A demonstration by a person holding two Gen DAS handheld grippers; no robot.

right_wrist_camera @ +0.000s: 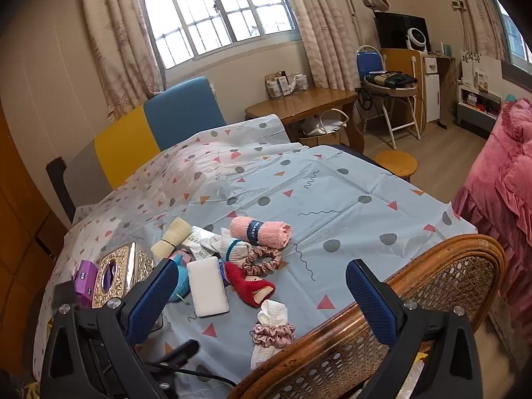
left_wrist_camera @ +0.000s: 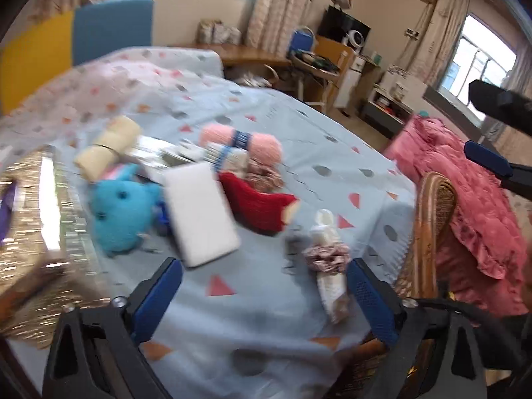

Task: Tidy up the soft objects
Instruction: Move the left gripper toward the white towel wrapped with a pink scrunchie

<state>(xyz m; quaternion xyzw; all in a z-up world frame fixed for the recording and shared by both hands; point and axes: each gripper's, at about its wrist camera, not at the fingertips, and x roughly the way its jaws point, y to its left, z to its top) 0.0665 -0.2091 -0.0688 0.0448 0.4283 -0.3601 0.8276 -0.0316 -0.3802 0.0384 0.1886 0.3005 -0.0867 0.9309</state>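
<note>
Hovering released and empty, the left tongs (left_wrist_camera: 264, 296) should drop squarely over the white sock (left_wrist_camera: 327, 259) banded by a pink scrunchie (left_wrist_camera: 327, 255), at one o'clock on the surface (left_wrist_camera: 272, 332); right tongs (right_wrist_camera: 262, 302) likewise released.

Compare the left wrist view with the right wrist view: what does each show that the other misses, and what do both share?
Only the left wrist view shows the other claw at its right edge. Only the right wrist view shows the round wooden stool and the purple box. Both share the white sponge block, red sock, pink rolled towel, blue plush toy and wicker chair back. Both claws stand open.
</note>
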